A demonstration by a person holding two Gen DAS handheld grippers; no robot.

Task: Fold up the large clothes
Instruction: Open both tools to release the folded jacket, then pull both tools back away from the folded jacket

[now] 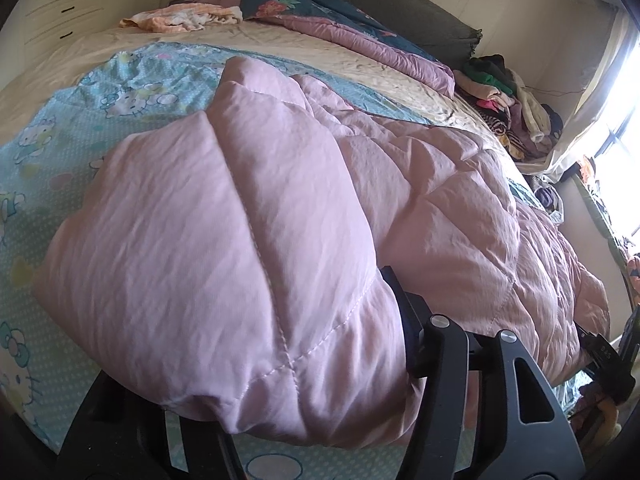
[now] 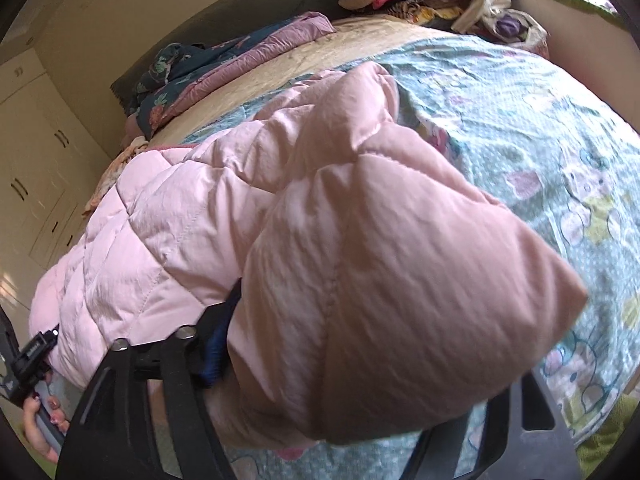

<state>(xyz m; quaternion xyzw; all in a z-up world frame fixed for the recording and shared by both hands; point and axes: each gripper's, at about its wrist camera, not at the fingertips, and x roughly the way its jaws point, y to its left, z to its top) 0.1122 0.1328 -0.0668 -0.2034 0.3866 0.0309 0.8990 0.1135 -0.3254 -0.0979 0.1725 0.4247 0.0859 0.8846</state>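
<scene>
Pink quilted jacket [image 1: 280,200]: judged light, puffy, slick shell. Pinch stitched seam, 12 o'clock of claws. Left claw [image 1: 260,320] buried in fabric, grip unclear. Right claw [image 2: 372,340] spread wide, jacket heaped between.

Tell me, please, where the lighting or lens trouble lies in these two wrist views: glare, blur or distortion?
Left wrist view: the window at the right edge is blown out to white; fisheye bends the bed; the pink quilted coat is soft up close. Right wrist view: no such glare, warmer light; the coat's near fold looks smeared, and dark vignette fills the corners.
</scene>
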